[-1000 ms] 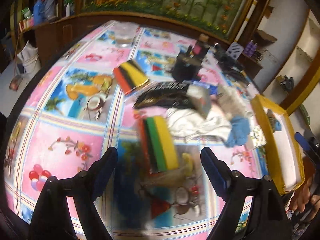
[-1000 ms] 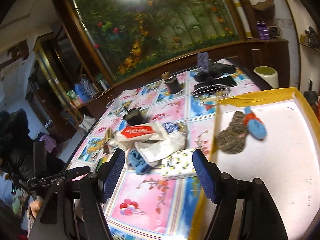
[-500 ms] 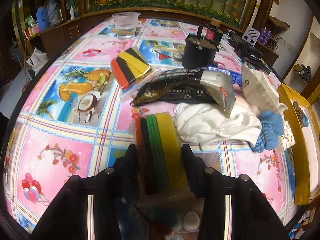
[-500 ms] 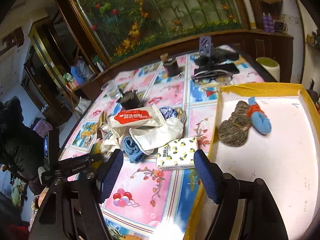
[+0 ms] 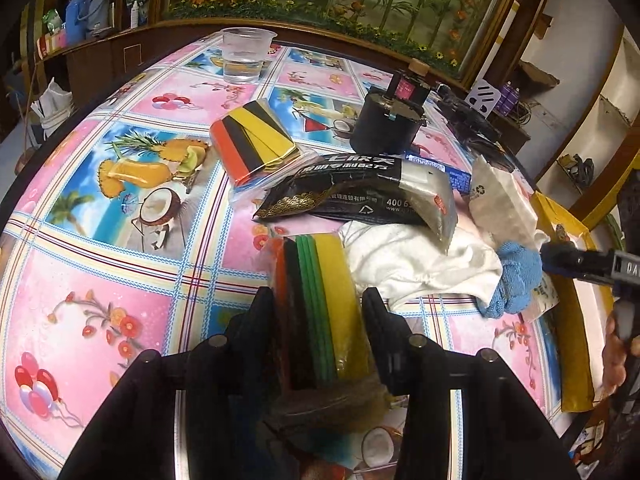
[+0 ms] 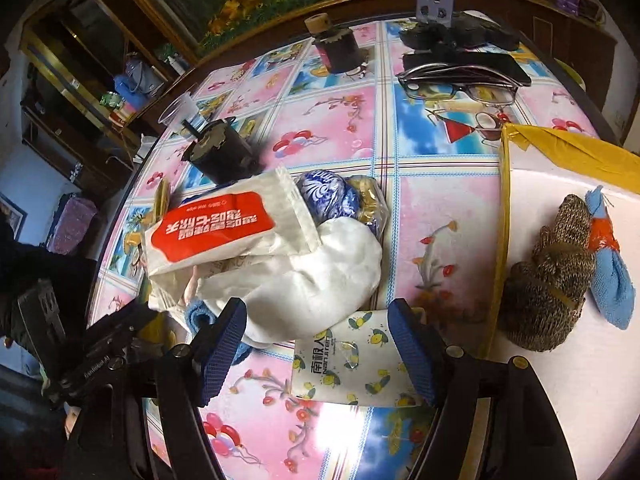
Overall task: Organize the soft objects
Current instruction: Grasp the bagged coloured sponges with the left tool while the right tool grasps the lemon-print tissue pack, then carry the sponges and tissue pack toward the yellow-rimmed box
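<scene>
Patterned oilcloth covers the tabletop (image 5: 120, 280). Left tool (image 5: 318, 312) is clamped on a bagged sponge stack (image 5: 320, 300), whose near end is hidden behind the fingers. Right tool (image 6: 316, 344) stands open over a lemon-print packet (image 6: 352, 364), apart from it; the packet's near edge is lost in glare. White cloth (image 6: 304, 280) covers most of a blue towel (image 6: 198, 314). A yellow-rimmed tray (image 6: 505, 240), cut off at the tabletop's right edge, holds a knitted bundle (image 6: 544, 280).

Bare table (image 5: 100, 280) left of the sponge pack (image 5: 320, 300); white cloth (image 5: 420, 268) and black packet (image 5: 360, 196) crowd its right and far side. Tray (image 6: 502, 240) wall blocks right.
</scene>
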{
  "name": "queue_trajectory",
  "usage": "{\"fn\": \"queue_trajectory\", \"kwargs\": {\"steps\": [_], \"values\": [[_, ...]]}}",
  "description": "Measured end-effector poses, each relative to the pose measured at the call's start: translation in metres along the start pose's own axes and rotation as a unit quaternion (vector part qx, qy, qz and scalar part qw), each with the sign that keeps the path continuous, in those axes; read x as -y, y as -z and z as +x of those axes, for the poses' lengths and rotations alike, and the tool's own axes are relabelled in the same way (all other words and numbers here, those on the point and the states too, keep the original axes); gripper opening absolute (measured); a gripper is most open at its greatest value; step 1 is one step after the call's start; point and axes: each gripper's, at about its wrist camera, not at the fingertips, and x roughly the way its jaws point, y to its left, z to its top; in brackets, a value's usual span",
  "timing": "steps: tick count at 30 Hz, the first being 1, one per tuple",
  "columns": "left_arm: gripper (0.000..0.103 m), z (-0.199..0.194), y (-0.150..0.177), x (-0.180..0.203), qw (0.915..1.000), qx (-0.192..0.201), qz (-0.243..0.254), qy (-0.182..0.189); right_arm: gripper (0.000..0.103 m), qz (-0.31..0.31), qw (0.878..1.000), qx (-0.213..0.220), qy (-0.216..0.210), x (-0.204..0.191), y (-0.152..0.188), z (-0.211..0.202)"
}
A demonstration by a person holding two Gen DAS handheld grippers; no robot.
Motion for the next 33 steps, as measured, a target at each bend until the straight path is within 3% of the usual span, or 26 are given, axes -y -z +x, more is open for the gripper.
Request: {"fn": "queue_trajectory", "kwargs": {"steps": [2,7,9,11,16,22,26,28,33], "values": [[0.044,0.000,0.000,-0.001,1.0000,0.000,-0.002,0.009,0.078,-0.008,1.000,-0.012,-0.005,-0.007,0.009,-0.003],[0.044,0.000,0.000,-0.002,0.9998,0.000,-0.005,0.022,0.079,-0.037,0.993,-0.054,-0.094,-0.037,0.046,-0.014],[0.044,0.000,-0.001,-0.002,0.9997,0.000,-0.005,0.024,0.079,-0.072,0.994,-0.045,-0.072,-0.047,0.053,-0.020],[0.044,0.000,-0.001,-0.002,0.9997,0.000,-0.005,0.025,0.079,-0.112,0.993,-0.028,-0.011,-0.054,0.053,-0.023],[0.044,0.000,0.000,-0.002,0.9996,0.000,-0.006,0.026,0.079,-0.105,0.994,-0.039,0.014,-0.049,0.052,-0.006],[0.044,-0.001,0.000,-0.002,0.9996,0.001,-0.006,0.026,0.074,-0.144,0.985,-0.022,0.097,-0.060,0.061,0.004],[0.044,-0.001,0.000,-0.002,0.9996,0.001,-0.007,0.027,0.074,-0.125,0.988,-0.030,0.090,-0.051,0.063,0.013],[0.044,-0.001,0.000,-0.002,0.9996,0.001,-0.007,0.027,0.057,-0.127,0.988,-0.022,0.091,-0.052,0.067,0.013],[0.039,-0.005,0.001,-0.002,0.9995,0.008,-0.008,0.030,0.057,-0.109,0.993,0.013,0.045,-0.060,0.082,-0.001]]}}
